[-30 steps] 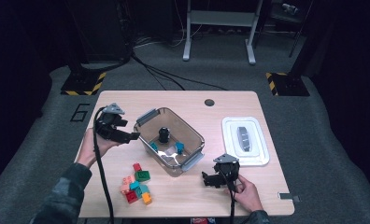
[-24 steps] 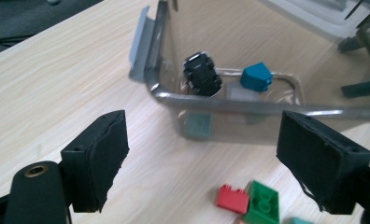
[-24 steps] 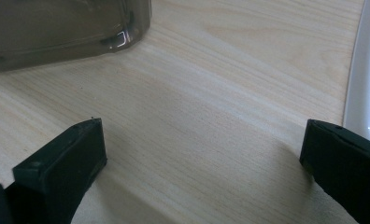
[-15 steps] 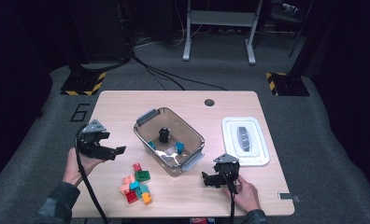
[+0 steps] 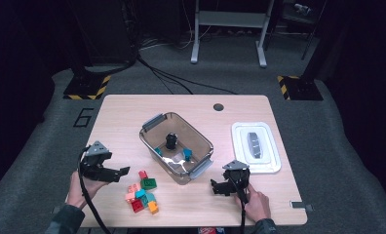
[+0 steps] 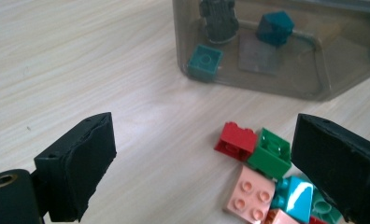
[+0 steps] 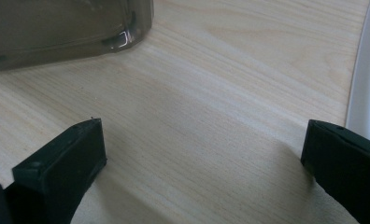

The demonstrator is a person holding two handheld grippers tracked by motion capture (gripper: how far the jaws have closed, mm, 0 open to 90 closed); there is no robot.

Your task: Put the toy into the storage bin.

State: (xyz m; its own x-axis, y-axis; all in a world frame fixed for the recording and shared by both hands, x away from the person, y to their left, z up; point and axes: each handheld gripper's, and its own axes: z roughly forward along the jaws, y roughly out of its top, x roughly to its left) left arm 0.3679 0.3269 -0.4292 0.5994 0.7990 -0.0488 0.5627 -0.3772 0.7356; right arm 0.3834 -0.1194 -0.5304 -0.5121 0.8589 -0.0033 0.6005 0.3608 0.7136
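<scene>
Left hand-held gripper [image 5: 120,171] approaches the toy bricks [image 5: 142,192] on the bench [image 5: 123,112].

Its jaws stand wide apart and empty, just beside the red brick [image 6: 236,140]; the right hand-held gripper [image 5: 214,187] is also apart, idle. The bricks look light, stiff and smooth (probably slippery), so grip the flat side walls, not the studs. The clear box [image 5: 197,137] stands near.

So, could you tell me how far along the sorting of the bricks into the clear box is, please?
Early on. Done: a few pieces, among them a teal brick, already lie in the clear box. In hand: nothing is gripped; the left gripper is open beside the pile, with the red brick and green brick between its jaws. Left: the pile of bricks on the table; the white lid lies aside. The right gripper is open.
</scene>
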